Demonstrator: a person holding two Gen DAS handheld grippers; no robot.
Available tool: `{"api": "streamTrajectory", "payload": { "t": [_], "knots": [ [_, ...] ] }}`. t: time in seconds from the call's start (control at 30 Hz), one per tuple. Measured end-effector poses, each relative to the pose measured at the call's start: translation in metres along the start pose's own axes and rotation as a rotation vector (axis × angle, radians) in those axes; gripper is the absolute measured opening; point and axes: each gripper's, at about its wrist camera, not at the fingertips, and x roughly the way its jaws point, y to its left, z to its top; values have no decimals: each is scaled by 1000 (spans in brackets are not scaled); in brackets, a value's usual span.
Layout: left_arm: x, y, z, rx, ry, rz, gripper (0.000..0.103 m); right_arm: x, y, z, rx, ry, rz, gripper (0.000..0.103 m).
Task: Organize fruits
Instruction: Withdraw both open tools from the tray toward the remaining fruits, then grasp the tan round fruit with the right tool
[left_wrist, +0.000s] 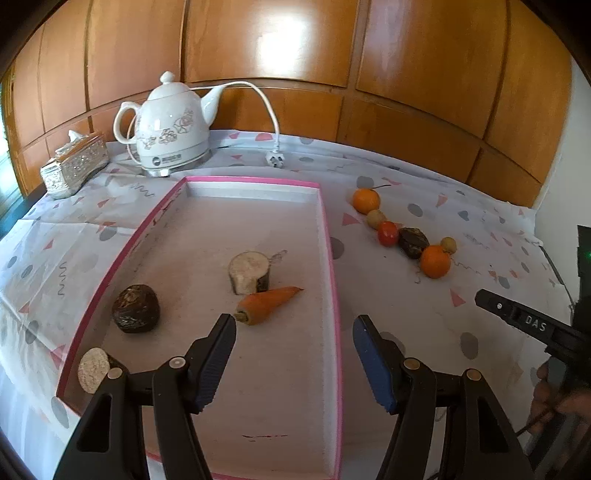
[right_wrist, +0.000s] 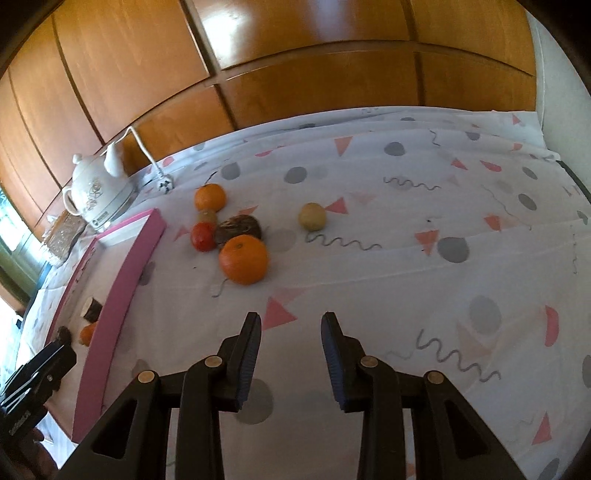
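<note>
Both tools empty, jaws spread wide, over patterned tabletop (right_wrist: 388, 258) with pink-rimmed tray (left_wrist: 328, 236) and loose fruit.

Left wrist view: left tool (left_wrist: 294, 326) at lower centre, gaping wide above tray, gripping nothing. Inside tray: carrot (left_wrist: 266, 303) just ahead of left pad, pale cut root chunk (left_wrist: 249, 272) touching behind it, dark brown lump (left_wrist: 136, 308) toward left rim, second pale slice (left_wrist: 94, 370) at lower left corner. Right of tray, fruit strung diagonally at centre right: orange (left_wrist: 365, 200), pale round fruit (left_wrist: 376, 218), red fruit (left_wrist: 387, 233), dark lump (left_wrist: 413, 242), second orange (left_wrist: 435, 261). White kettle (left_wrist: 170, 129) upper left. Right wrist view: right tool (right_wrist: 291, 341) at lower centre, likewise wide and empty, over bare cloth; near orange (right_wrist: 243, 259) ahead, lone pale fruit (right_wrist: 312, 216) apart to its right.
</note>
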Motion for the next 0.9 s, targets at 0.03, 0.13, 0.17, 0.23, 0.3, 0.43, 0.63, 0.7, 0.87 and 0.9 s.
{"api": "streamTrajectory", "payload": {
  "t": [0.03,0.13,0.17,0.23,0.3,0.43,0.63,0.7,0.87,0.9],
  "knots": [
    [0,-2,1,4,1,-5,66,1,-2,0,0,1,-5,34],
    [2,-7,3,14,3,-16,67,5,-5,2,-2,4,-14,34],
    [3,-8,4,18,3,-21,67,7,-6,3,-4,4,-17,34],
    [4,-13,7,24,6,-28,66,9,-8,7,-10,4,-21,34],
    [7,-18,9,32,9,-38,66,11,-9,11,-18,3,-25,34],
    [14,-35,17,62,10,-57,66,16,-9,20,-34,1,-31,34],
    [29,-57,29,70,26,-89,66,27,-8,37,-80,-3,-42,34],
    [36,-64,32,70,36,-100,66,33,-9,43,-93,0,-43,34],
    [52,-80,39,68,47,-112,65,49,-12,55,-119,8,-51,34],
    [54,-82,39,66,50,-115,65,53,-12,58,-129,11,-51,34]
  ]
}}
